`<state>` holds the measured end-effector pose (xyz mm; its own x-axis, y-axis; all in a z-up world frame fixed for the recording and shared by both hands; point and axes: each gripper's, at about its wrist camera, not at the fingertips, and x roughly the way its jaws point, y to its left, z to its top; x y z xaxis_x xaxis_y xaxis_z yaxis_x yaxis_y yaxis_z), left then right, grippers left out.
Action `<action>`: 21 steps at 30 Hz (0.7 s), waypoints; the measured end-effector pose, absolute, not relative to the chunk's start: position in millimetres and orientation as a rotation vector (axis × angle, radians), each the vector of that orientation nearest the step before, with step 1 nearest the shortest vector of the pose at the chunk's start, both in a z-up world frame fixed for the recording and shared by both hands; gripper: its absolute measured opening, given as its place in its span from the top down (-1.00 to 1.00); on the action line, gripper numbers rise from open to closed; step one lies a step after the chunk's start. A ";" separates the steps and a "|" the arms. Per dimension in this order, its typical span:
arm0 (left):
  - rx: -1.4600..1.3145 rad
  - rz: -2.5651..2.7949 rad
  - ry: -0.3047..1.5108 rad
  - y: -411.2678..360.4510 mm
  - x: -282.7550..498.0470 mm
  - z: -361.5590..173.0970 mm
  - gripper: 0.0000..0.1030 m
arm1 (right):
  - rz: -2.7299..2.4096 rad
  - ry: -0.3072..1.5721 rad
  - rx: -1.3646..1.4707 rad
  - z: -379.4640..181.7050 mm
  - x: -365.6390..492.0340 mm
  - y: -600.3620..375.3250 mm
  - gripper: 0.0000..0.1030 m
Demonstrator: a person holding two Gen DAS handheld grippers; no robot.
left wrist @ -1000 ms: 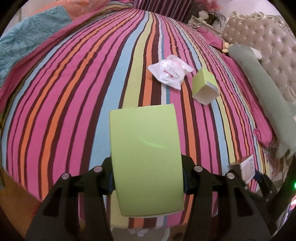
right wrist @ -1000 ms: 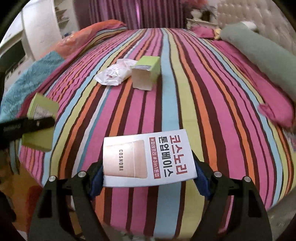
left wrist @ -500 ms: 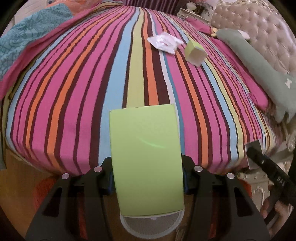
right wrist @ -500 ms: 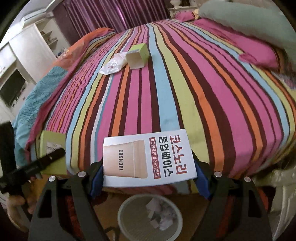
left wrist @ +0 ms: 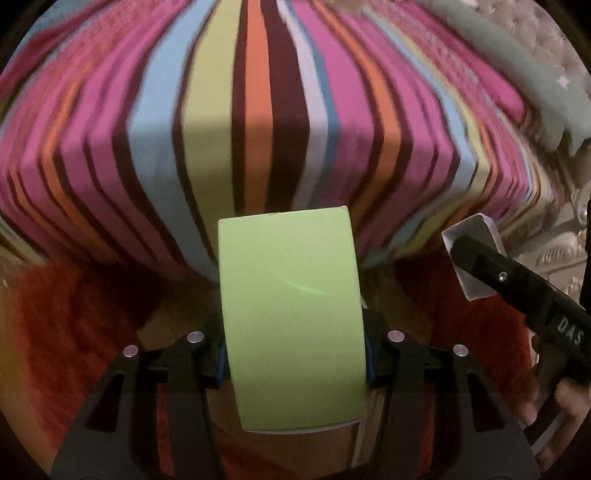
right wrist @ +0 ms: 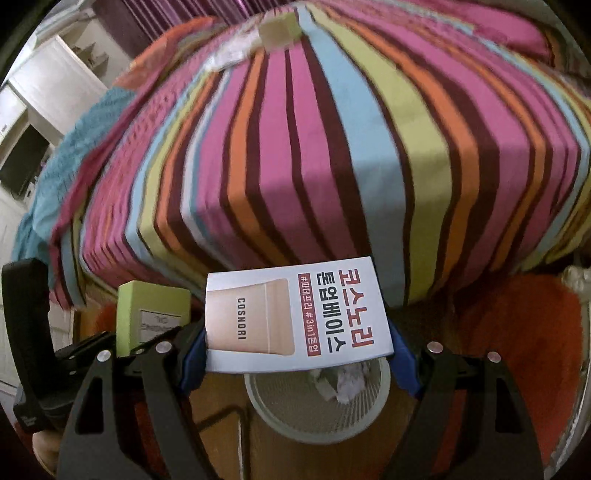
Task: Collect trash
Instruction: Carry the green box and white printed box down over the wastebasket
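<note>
My left gripper (left wrist: 295, 354) is shut on a light green box (left wrist: 291, 314), held off the foot of the striped bed (left wrist: 258, 129). It also shows in the right wrist view (right wrist: 147, 314). My right gripper (right wrist: 295, 354) is shut on a white COSNORI box (right wrist: 295, 314), held just above a pale round trash bin (right wrist: 317, 406) with crumpled paper inside. The white box's open end shows in the left wrist view (left wrist: 472, 258). Another green box (right wrist: 280, 29) and a white wrapper (right wrist: 229, 55) lie far up the bed.
A red rug (right wrist: 517, 332) and wooden floor (right wrist: 221, 424) lie below the bed's foot. White cabinets (right wrist: 55, 85) stand at the left. A grey-green bolster pillow (left wrist: 517, 66) and an ornate bed frame (left wrist: 561, 240) are at the right.
Both grippers have drawn back and down past the bed's foot, boxes still held. The bin now sits directly under the white box; the bed's side face fills the views.
</note>
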<state>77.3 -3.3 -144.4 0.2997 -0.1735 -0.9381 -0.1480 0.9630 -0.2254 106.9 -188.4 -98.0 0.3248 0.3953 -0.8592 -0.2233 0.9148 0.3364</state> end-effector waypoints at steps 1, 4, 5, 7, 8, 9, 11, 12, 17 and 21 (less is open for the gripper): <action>-0.289 -0.018 1.297 -6.3 76.0 -153.0 0.02 | 0.406 1.194 0.157 -105.4 104.3 -187.7 -0.47; -0.272 -0.020 1.348 -14.0 73.2 -170.7 0.02 | 0.402 1.261 0.157 -124.2 98.8 -187.7 -0.47; -0.269 -0.022 1.360 -15.5 73.0 -174.0 0.02 | 0.401 1.279 0.158 -128.9 98.7 -187.5 -0.47; -0.258 -0.027 1.389 -18.6 72.1 -182.1 0.02 | 0.400 1.327 0.163 -140.8 98.9 -186.2 -0.47; -0.254 -0.029 1.404 -20.2 71.9 -186.2 0.02 | 0.400 1.349 0.168 -145.7 99.8 -185.8 -0.47; -0.253 -0.030 1.415 -20.7 72.0 -189.3 0.02 | 0.400 1.363 0.172 -146.8 102.8 -184.9 -0.47; -0.260 -0.029 1.452 -21.8 73.0 -199.0 0.02 | 0.398 1.393 0.179 -153.3 104.8 -184.3 -0.47; -0.264 -0.027 1.464 -21.4 73.7 -202.5 0.02 | 0.398 1.407 0.182 -156.7 107.7 -182.7 -0.47; -0.290 -0.014 1.551 -19.8 79.3 -225.4 0.02 | 0.400 1.483 0.212 -173.4 113.9 -180.4 -0.47; -0.290 -0.006 1.610 -21.5 80.3 -239.4 0.02 | 0.385 1.570 0.275 -198.8 107.6 -181.6 -0.47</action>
<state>80.3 -21.5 -239.4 -0.0314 -0.1892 -0.9814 -0.1824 0.9665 -0.1805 107.6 -181.6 -198.8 -0.0391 0.4060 -0.9130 -0.0627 0.9109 0.4078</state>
